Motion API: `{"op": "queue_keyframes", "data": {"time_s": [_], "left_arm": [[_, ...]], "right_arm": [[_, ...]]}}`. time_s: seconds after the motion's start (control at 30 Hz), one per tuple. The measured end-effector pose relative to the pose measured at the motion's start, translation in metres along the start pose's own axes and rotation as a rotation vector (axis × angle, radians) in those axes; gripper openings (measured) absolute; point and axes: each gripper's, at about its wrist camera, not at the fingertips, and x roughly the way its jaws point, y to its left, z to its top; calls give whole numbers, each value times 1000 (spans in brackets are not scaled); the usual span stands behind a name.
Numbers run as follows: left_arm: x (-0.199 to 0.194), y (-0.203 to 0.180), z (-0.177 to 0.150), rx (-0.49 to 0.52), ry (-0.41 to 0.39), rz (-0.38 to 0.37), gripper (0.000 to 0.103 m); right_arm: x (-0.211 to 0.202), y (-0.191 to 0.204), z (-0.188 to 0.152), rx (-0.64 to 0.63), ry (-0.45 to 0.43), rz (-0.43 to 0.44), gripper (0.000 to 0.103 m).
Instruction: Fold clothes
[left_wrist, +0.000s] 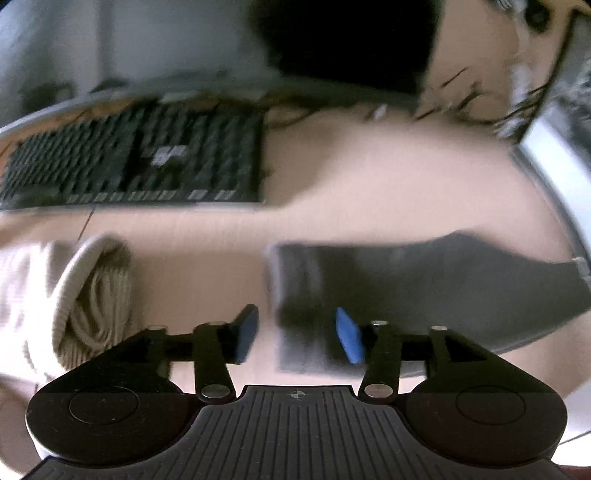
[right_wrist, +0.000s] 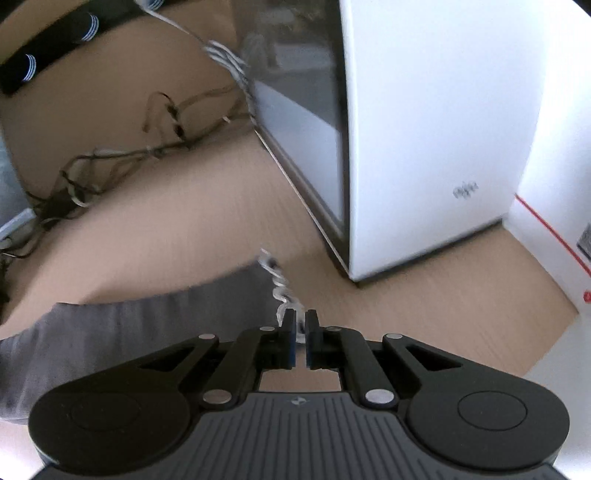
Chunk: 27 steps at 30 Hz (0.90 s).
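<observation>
A dark grey garment (left_wrist: 424, 288) lies flat on the light wooden desk (left_wrist: 369, 177). My left gripper (left_wrist: 298, 338) hovers over its left end, open, its blue pads (left_wrist: 349, 341) apart and pressing on nothing. In the right wrist view the same grey garment (right_wrist: 147, 325) stretches away to the left. My right gripper (right_wrist: 301, 332) is shut on its right corner, where a white crinkled trim (right_wrist: 279, 291) sticks out between the fingers. A cream ribbed knit garment (left_wrist: 74, 295) lies bunched to the left of the left gripper.
A black keyboard (left_wrist: 129, 166) sits at the back left. A white computer case (right_wrist: 424, 147) with a dark glass side stands close on the right, a white box (right_wrist: 554, 229) beyond it. Tangled cables (right_wrist: 110, 158) lie at the back of the desk (right_wrist: 203, 229).
</observation>
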Motion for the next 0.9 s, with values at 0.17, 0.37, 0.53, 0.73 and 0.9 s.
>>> {"op": "queue_keyframes", "data": {"time_s": [0.17,0.37,0.53,0.73,0.9], "left_arm": [[15,-22,6,65,28,-152,65],[53,-30,-10,82,98,-125,62],[56,-27,-11,23,49,-130,64],[69,-46,-3,18,6,-78,72],[85,-75,4,74,-14,-29,77]], "right_arm": [[9,51,-4,-60,-15,87,21],[37,84,-25,-89,41,35,27],[42,85,-22,-106,38,54,28],[44,80,-17,-217,13,94,28],[54,68,-3,-245,-5,116,28]]}}
